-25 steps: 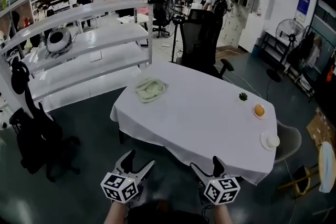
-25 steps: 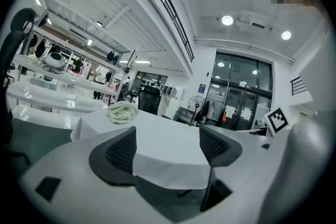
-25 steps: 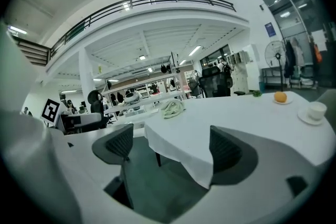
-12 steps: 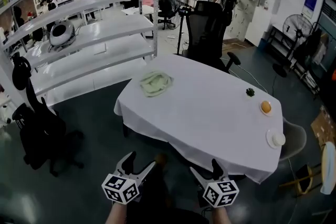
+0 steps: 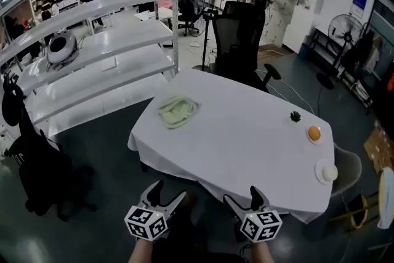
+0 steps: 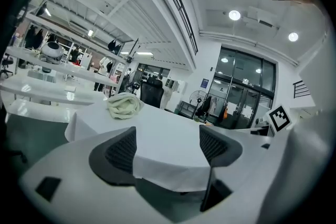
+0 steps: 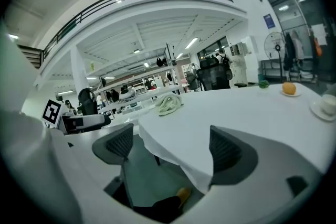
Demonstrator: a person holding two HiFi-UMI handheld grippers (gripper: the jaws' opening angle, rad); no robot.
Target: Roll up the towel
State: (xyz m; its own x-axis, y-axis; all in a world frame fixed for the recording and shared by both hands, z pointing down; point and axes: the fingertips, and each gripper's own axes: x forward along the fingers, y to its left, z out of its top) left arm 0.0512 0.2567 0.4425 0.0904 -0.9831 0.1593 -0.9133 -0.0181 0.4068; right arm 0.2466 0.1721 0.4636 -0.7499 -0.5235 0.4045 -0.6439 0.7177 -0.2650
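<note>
A crumpled pale green towel [image 5: 176, 111] lies on the far left part of the white-clothed table [image 5: 246, 151]; it also shows as a small heap in the left gripper view [image 6: 125, 105] and the right gripper view [image 7: 169, 104]. My left gripper [image 5: 167, 196] hangs short of the table's near edge, jaws wide apart, nothing between them [image 6: 167, 147]. My right gripper [image 5: 242, 198] is beside it, also open and empty [image 7: 170, 148], pointing over the near table corner. Both are far from the towel.
On the table's right side sit an orange on a saucer [image 5: 314, 133], a white cup on a plate [image 5: 326, 172] and a small dark plant [image 5: 295, 116]. A black office chair [image 5: 239, 43] stands behind the table, white shelving [image 5: 92, 64] at left, another chair [image 5: 37, 169] at near left.
Both grippers have shifted slightly toward the table and lower in the view; the table and towel now sit a little nearer. Jaws stay as wide as before.
</note>
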